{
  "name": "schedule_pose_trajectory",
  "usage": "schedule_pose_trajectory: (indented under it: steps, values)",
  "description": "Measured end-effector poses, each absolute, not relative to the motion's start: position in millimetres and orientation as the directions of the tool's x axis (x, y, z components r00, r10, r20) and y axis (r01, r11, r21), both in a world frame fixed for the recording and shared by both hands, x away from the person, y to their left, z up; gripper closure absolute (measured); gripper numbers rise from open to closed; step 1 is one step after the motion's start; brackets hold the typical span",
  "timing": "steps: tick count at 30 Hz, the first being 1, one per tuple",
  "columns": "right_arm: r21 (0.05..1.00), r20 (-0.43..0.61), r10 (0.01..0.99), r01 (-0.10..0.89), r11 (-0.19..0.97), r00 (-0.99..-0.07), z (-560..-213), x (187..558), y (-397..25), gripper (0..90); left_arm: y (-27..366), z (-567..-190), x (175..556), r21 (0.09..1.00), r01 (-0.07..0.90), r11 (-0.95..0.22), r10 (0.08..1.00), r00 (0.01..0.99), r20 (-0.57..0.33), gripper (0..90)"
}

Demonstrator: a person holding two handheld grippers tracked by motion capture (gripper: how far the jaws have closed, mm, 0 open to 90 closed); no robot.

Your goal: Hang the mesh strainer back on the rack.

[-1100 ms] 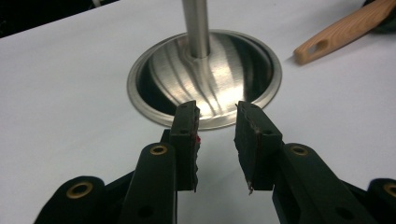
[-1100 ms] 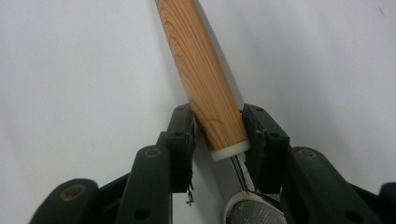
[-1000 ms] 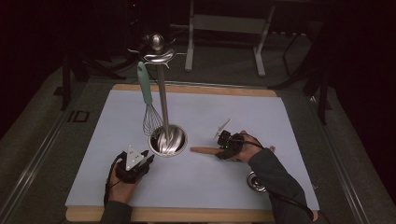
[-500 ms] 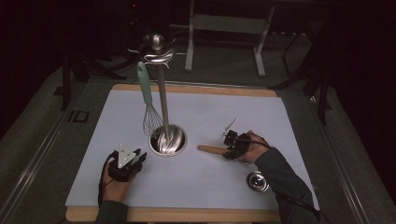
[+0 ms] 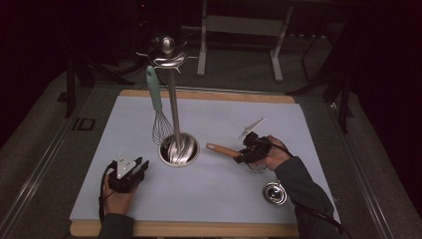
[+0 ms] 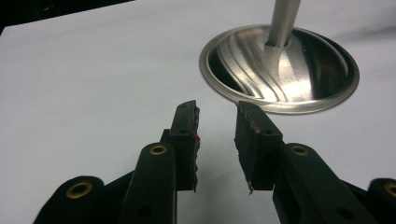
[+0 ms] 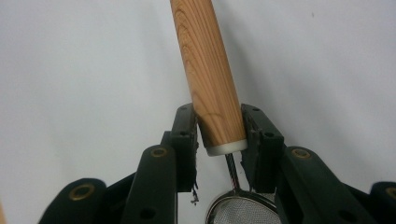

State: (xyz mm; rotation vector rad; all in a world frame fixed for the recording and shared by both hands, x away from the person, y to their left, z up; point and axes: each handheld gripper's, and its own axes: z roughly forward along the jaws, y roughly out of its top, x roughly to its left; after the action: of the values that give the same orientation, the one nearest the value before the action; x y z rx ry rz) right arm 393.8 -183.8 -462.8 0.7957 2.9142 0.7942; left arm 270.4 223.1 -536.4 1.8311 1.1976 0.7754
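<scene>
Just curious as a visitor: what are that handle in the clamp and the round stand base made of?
The handle looks like varnished wood: visible grain, warm brown. The stand base seems polished steel or similar metal: bright, mirror-like reflections.

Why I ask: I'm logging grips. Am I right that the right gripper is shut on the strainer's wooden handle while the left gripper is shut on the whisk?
Not quite. The left gripper is open and holds nothing, as the left gripper view shows; the whisk hangs on the stand. The right gripper is indeed shut on the strainer's wooden handle.

open mat ahead of left tool [image 6: 217,140], stand base [image 6: 280,70] perhaps crowding right
</scene>
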Motion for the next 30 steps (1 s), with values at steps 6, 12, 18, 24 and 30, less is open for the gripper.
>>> schedule_pose_trajectory:
  steps: [6,12,18,24,30]
  values:
    - [0.537,0.131,0.475,0.465,0.704,-0.870,-450,388,-182,68.8,223,-538,271,0.861,0.448,-0.239,0.932,0.356,0.073,68.5]
    - [0.608,0.186,0.462,0.471,0.640,-0.867,-437,388,-185,68.8,217,-539,270,0.850,0.445,-0.280,0.926,0.359,0.117,67.6]
    - [0.649,0.228,0.447,0.477,0.592,-0.865,-431,388,-187,68.8,215,-540,271,0.844,0.447,-0.296,0.923,0.360,0.133,66.9]
    - [0.685,0.222,0.439,0.460,0.565,-0.871,-423,385,-186,68.8,217,-540,272,0.844,0.453,-0.287,0.925,0.359,0.121,66.4]
    - [0.738,0.201,0.428,0.423,0.525,-0.881,-409,379,-180,68.9,217,-540,271,0.846,0.452,-0.284,0.926,0.357,0.120,66.4]
